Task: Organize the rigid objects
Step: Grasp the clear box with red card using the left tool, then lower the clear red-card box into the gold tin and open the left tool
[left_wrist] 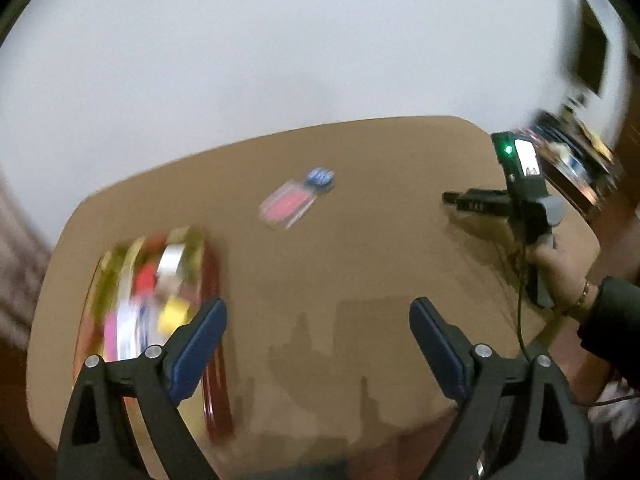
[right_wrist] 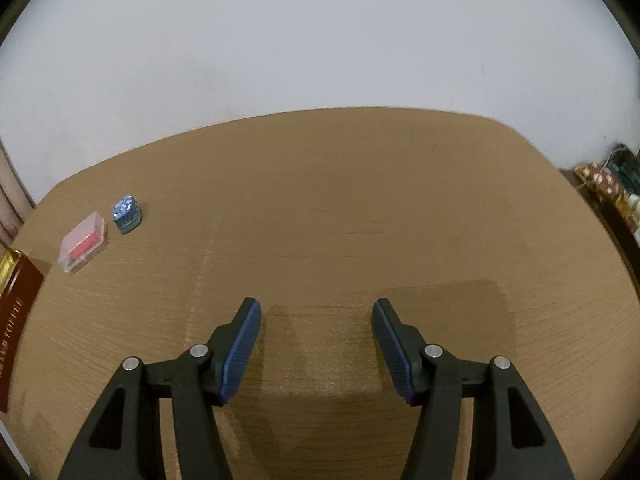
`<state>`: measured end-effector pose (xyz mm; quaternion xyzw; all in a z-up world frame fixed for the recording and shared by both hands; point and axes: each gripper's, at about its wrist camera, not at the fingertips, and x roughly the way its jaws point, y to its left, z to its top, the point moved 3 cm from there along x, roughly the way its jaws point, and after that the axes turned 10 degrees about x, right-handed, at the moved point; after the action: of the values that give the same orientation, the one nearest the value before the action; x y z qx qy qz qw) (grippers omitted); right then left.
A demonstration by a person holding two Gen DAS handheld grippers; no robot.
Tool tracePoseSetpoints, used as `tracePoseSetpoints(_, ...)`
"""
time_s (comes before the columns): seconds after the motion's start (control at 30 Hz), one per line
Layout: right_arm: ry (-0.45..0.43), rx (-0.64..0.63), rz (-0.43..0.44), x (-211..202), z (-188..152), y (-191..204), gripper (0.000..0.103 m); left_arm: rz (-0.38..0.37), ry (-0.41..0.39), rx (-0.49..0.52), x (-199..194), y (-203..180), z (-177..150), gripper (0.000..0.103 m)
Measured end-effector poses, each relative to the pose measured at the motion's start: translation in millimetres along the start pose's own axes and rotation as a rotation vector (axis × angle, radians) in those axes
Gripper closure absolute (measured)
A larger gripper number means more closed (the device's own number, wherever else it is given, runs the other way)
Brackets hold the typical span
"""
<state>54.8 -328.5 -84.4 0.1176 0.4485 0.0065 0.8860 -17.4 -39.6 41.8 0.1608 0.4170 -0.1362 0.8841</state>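
Observation:
A clear plastic case with a red insert (left_wrist: 286, 204) (right_wrist: 83, 246) lies on the wooden table (right_wrist: 360, 208), and a small blue patterned tin (left_wrist: 320, 178) (right_wrist: 126, 214) sits just behind it. A dark red box (left_wrist: 160, 300) (right_wrist: 16, 312) full of colourful items stands at the left. My left gripper (left_wrist: 318, 310) hovers open over bare table, to the right of the box. My right gripper (right_wrist: 316, 312) is open above bare wood, far right of the case and tin; it also shows at the right of the left wrist view (left_wrist: 450, 199), held by a hand (left_wrist: 560, 268).
A white wall rises behind the table. Past the table's right edge stands a dark shelf with cluttered small items (right_wrist: 612, 184). A black cable (left_wrist: 520, 320) hangs from the right gripper's handle. The left wrist view is blurred.

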Motion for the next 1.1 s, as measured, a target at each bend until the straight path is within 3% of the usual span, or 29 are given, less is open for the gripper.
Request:
tracePoseSetpoints(0.17, -0.008, 0.021, 0.08, -9.8, -1.4, -1.8, 0.043, -0.027, 0.089, 0.181, 62.7, 15.7, 56.8, 0.012)
tracePoseSetpoints(0.27, -0.02, 0.031, 0.124, -11.7, 1.7, -5.8, 0.042, -0.067, 0.143, 0.22, 100.6, 22.6, 76.1, 0.012)
tracePoseSetpoints(0.47, -0.03, 0.038, 0.177, -38.7, -2.9, -3.8, 0.042, -0.119, 0.247, 0.293, 162.9, 25.8, 84.0, 0.012)
tracePoseSetpoints(0.63, -0.042, 0.044, 0.206, -59.7, -0.6, -17.8, 0.042, -0.126, 0.311, 0.302, 199.2, 32.7, 82.7, 0.012)
tracePoseSetpoints(0.8, -0.047, 0.046, 0.219, -70.2, -0.8, -25.7, 0.042, -0.17, 0.352, 0.216, 220.5, 52.1, 82.1, 0.012)
tracePoseSetpoints(0.87, -0.05, 0.051, 0.213, -71.0, -1.4, -26.3, 0.042, -0.194, 0.381, 0.188, 227.9, 57.9, 79.5, 0.019)
tracePoseSetpoints(0.93, -0.05, 0.052, 0.215, -72.2, -1.0, -27.6, 0.042, -0.233, 0.426, 0.157, 235.6, 59.3, 72.9, 0.05)
tracePoseSetpoints(1.1, -0.052, 0.063, 0.221, -73.6, 1.0, -30.7, 0.042, -0.198, 0.407, 0.082, 220.7, 58.4, 63.3, 0.054)
